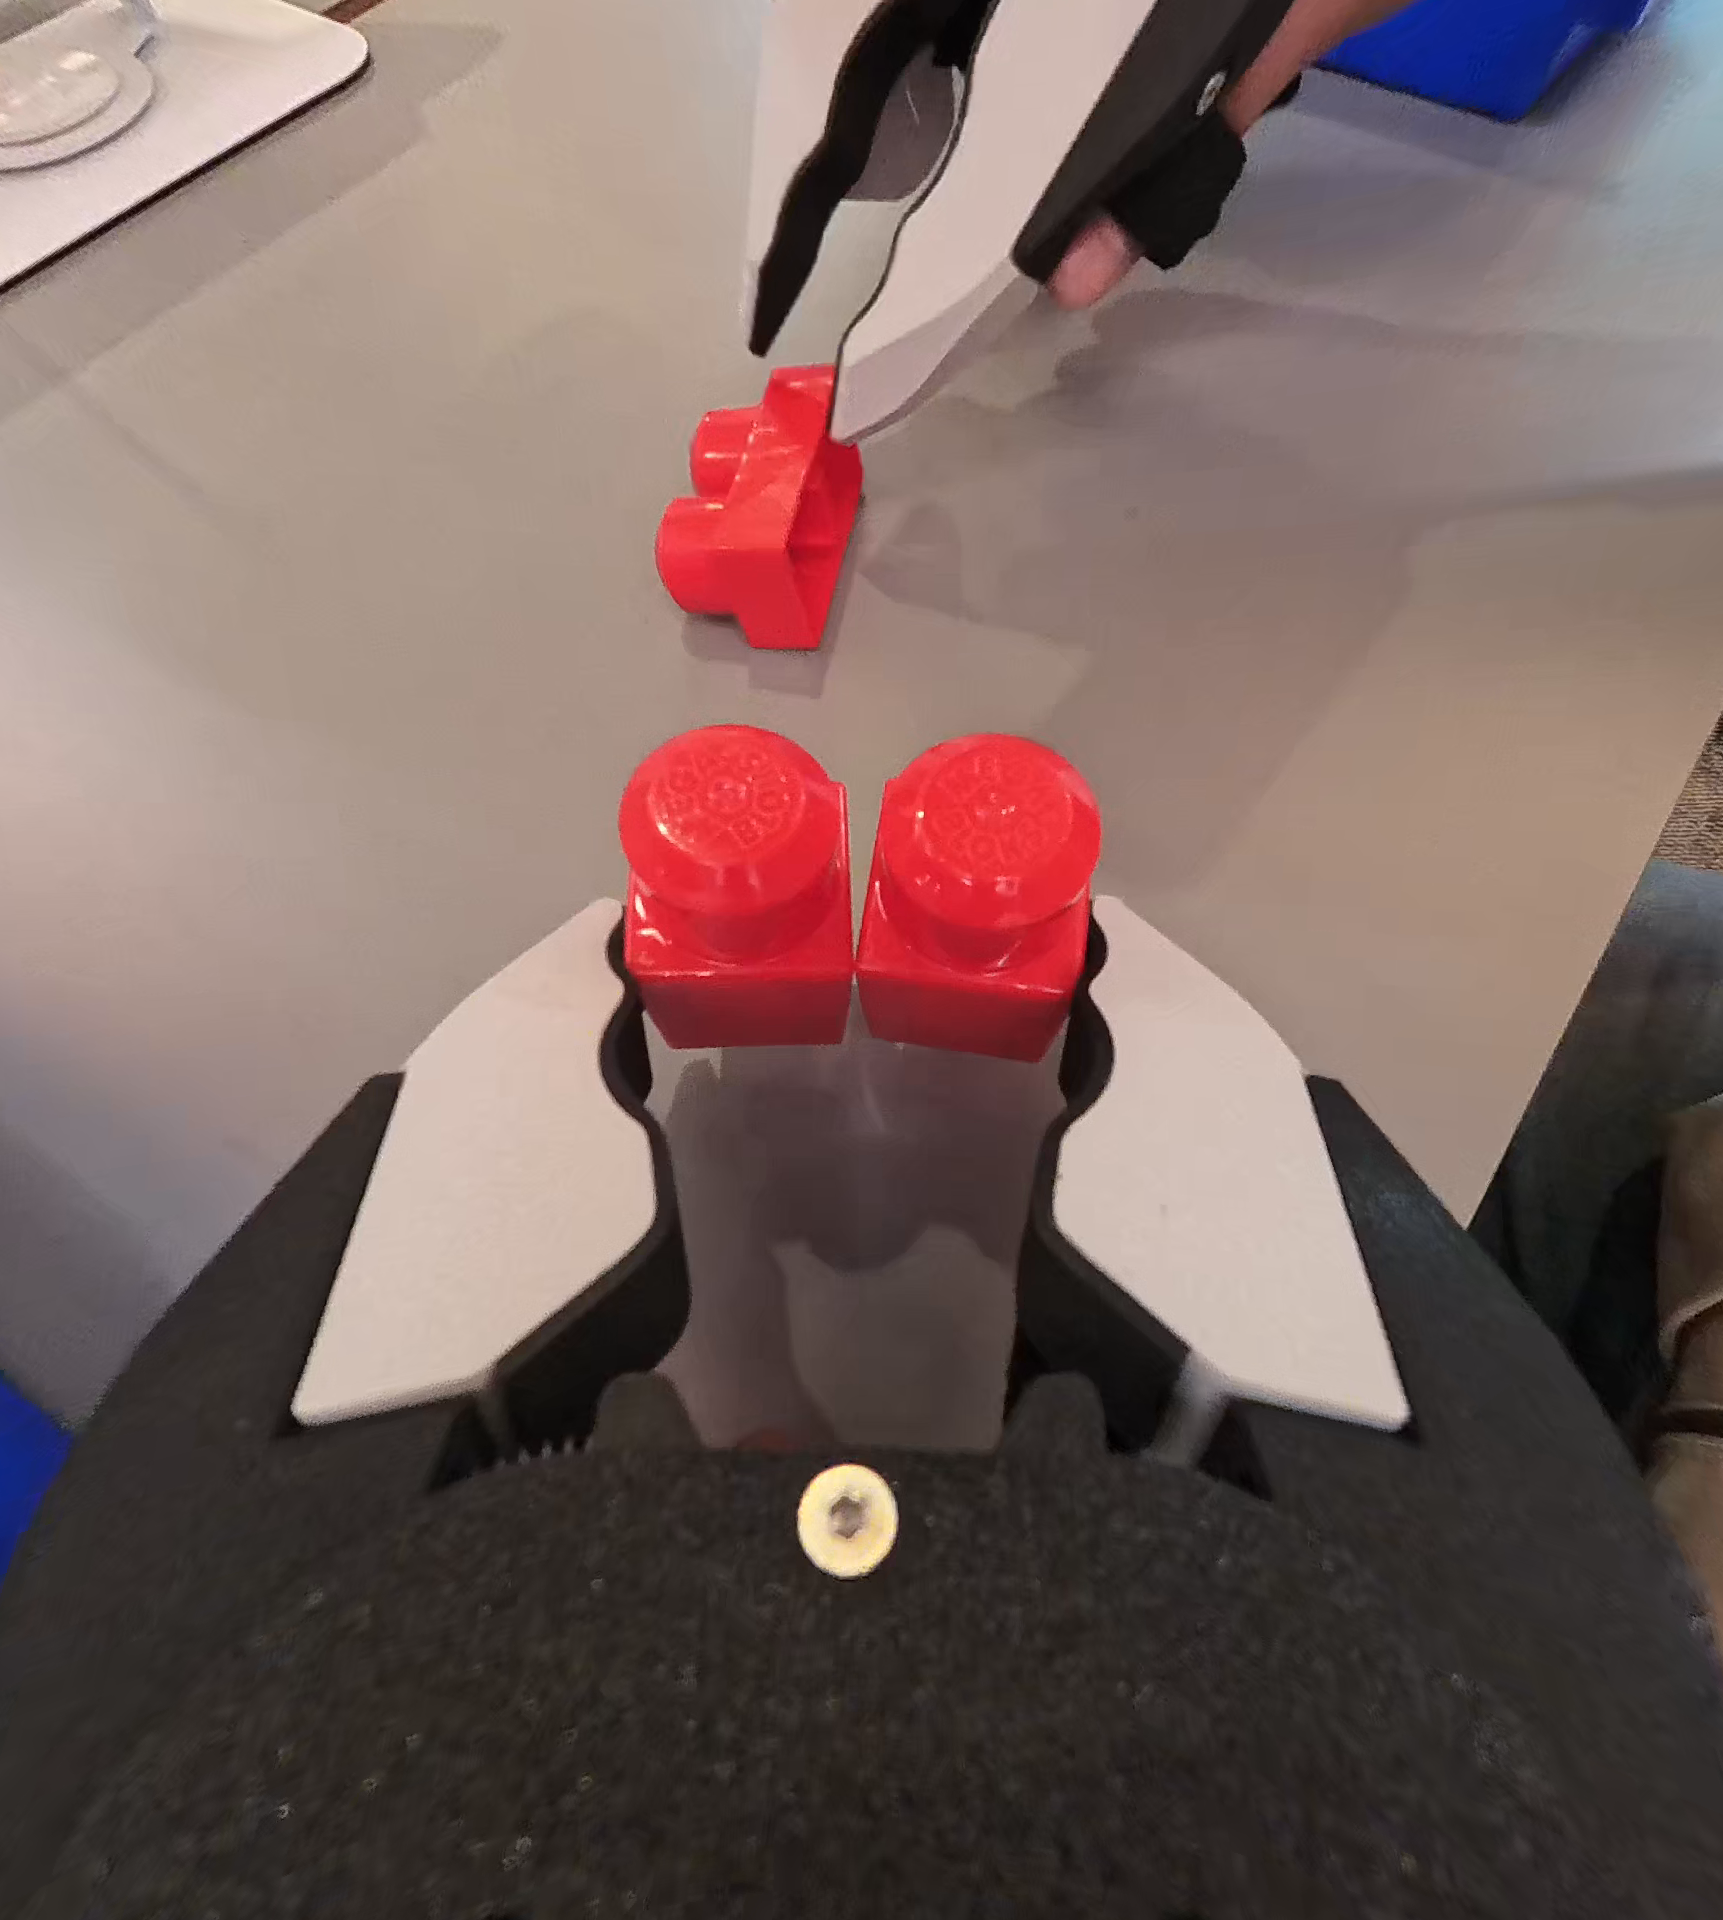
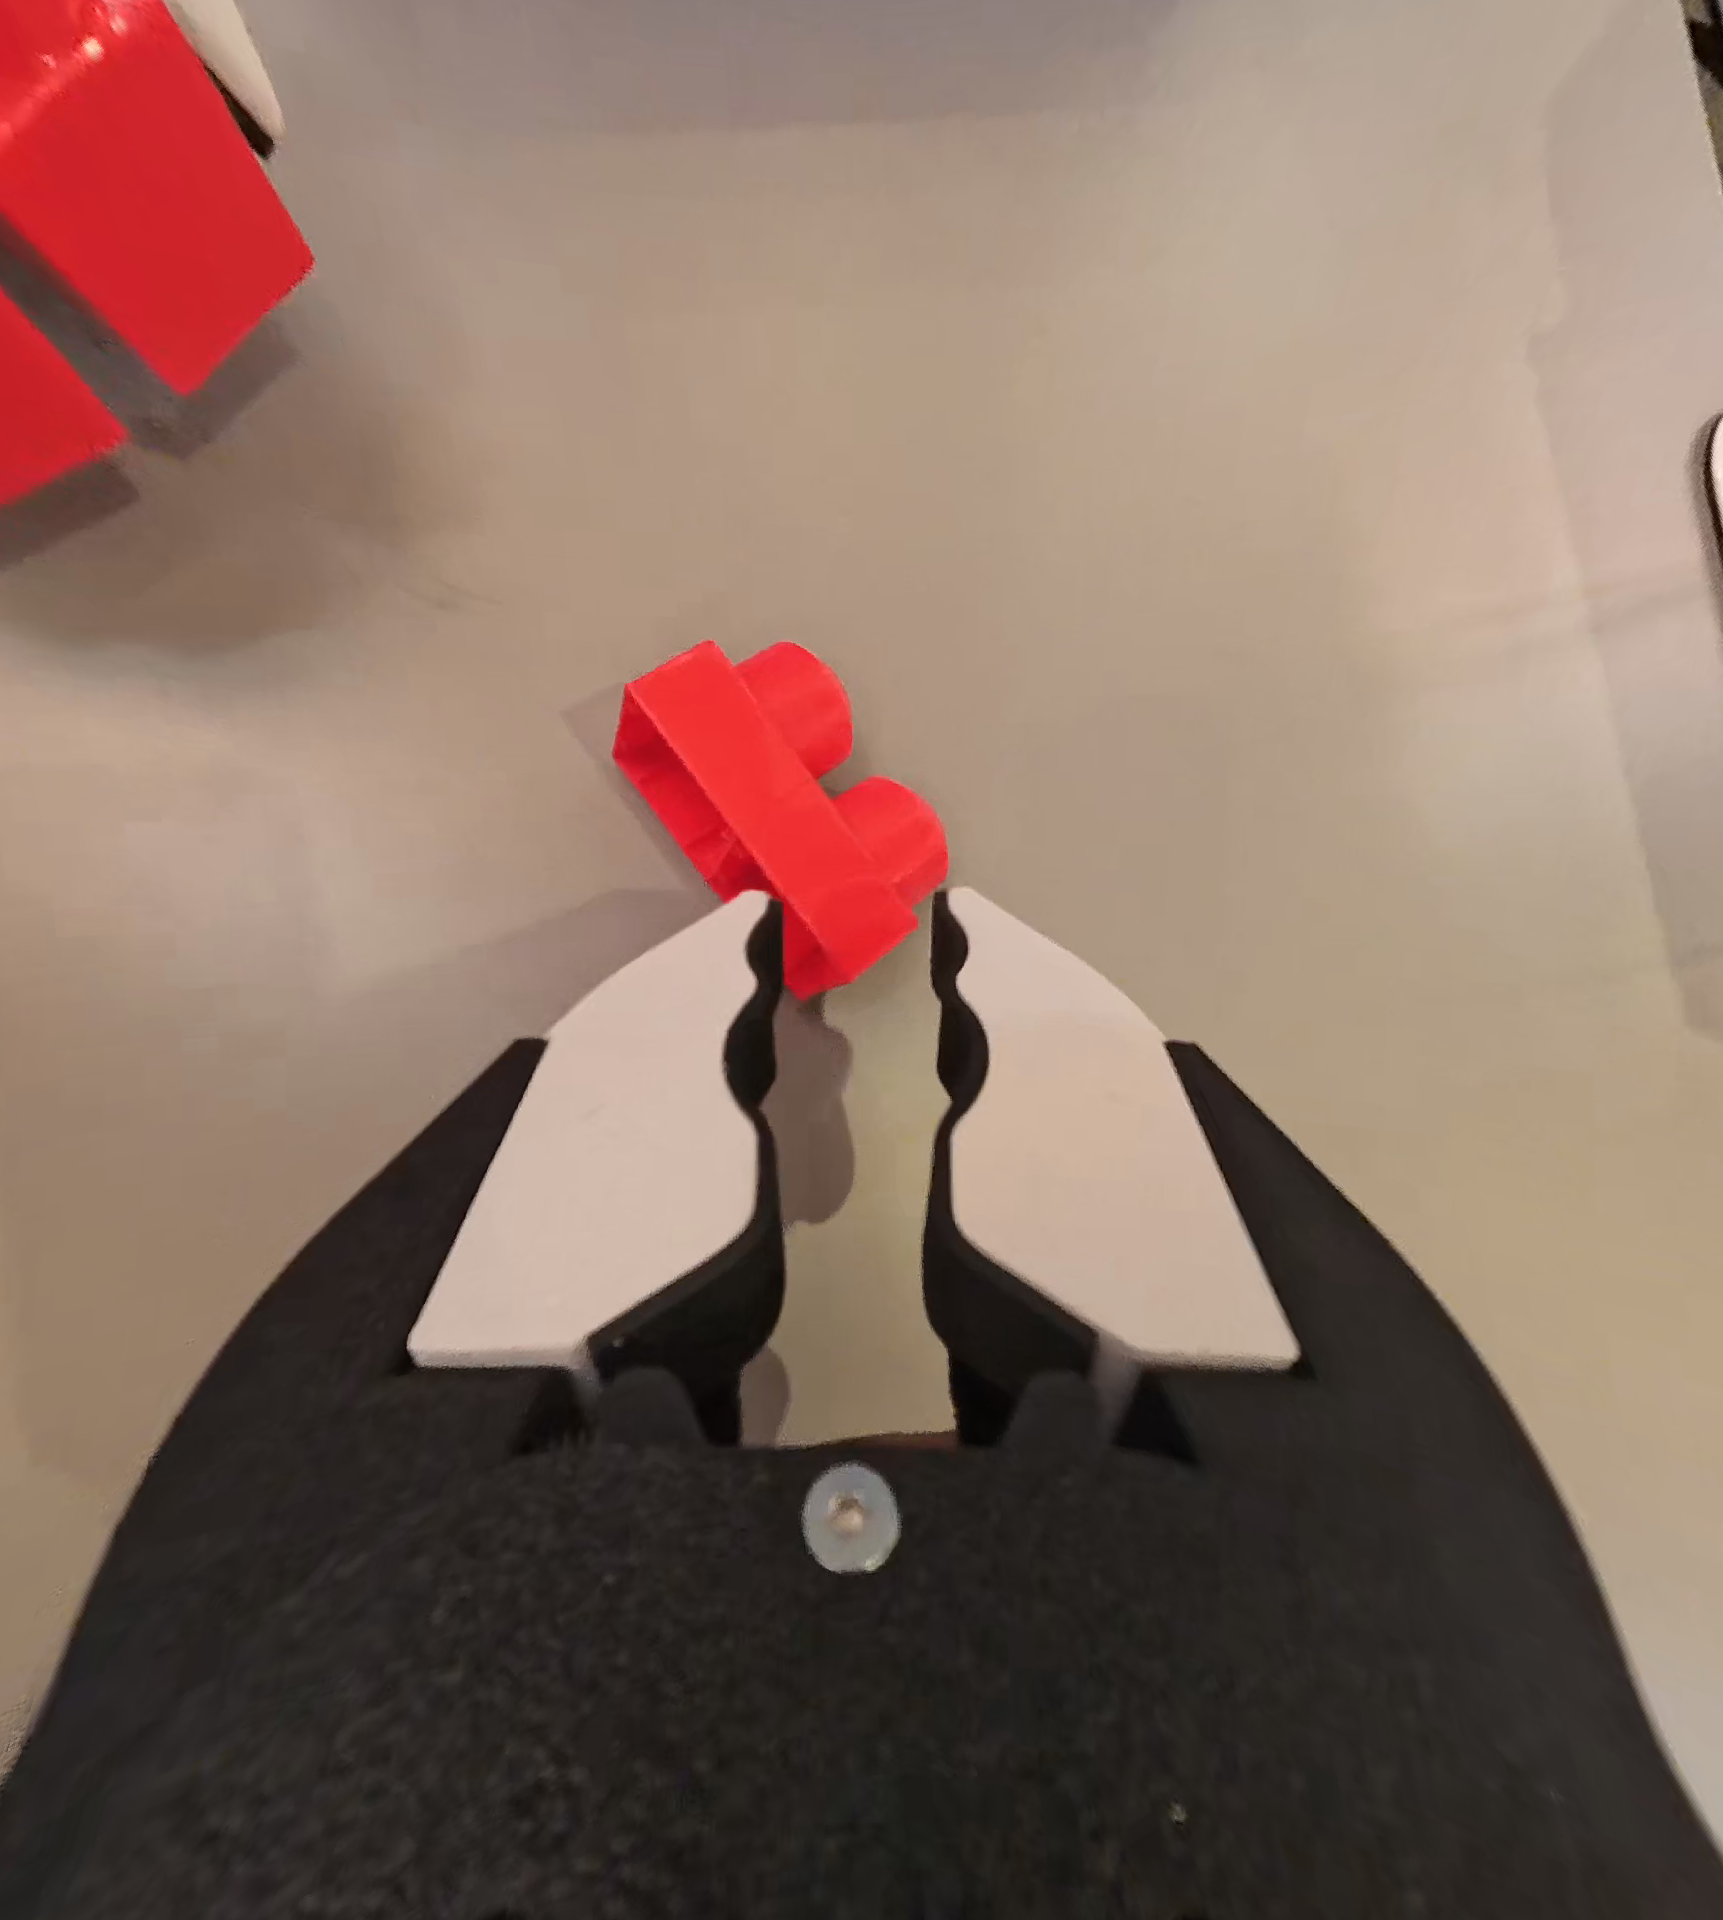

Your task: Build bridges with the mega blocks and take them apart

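The left gripper (image 1: pixel 855 971) has its fingers closed on two single-stud red blocks (image 1: pixel 857 914), pressed side by side, studs up, likely as bridge pillars. Beyond those blocks, a two-stud red block (image 2: pixel 784 810) lies tipped on its side on the grey tabletop (image 1: pixel 317 623). The right gripper (image 2: pixel 852 940) hovers at its near end with fingers parted, one fingertip (image 2: pixel 748 914) apparently touching it, probably to right or grasp the span piece.

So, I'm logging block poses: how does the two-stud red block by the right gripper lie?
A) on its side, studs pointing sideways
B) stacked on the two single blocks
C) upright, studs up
A: the two-stud red block lies tipped on the table, studs sideways.
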`<action>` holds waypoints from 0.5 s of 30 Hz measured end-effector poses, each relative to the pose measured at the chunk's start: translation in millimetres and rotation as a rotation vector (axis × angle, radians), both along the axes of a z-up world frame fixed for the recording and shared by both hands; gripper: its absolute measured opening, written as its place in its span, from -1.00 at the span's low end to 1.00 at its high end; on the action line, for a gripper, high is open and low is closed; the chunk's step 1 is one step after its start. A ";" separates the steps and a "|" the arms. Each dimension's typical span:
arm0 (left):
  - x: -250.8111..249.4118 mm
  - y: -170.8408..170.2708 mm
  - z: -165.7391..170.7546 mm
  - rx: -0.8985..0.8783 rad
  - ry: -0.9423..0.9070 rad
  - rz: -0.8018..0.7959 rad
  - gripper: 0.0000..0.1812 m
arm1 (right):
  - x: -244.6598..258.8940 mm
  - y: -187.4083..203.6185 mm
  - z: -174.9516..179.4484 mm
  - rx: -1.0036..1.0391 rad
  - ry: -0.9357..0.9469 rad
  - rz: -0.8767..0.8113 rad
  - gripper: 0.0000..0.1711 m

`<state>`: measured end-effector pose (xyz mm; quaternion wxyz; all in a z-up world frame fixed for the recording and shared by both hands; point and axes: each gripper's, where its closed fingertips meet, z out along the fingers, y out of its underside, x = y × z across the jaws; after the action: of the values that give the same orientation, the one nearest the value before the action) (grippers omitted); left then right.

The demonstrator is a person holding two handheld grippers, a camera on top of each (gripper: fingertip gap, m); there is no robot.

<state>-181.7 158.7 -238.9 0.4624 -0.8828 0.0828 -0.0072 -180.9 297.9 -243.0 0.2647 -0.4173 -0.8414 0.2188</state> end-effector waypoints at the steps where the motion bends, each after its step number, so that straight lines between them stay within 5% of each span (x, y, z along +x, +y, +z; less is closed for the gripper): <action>1: 0.4 -0.5 -0.5 -0.002 -0.005 -0.003 -0.14 | 0.5 1.2 -1.7 0.020 -0.005 0.004 -0.69; 15: 1.9 -1.8 2.9 -0.001 0.003 0.001 -0.14 | 37.8 -18.9 1.2 0.344 0.147 0.029 -0.96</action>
<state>-179.8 156.8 -235.9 0.4618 -0.8831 0.0830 -0.0055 -143.1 279.0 -241.8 0.3897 -0.3367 -0.8507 0.1056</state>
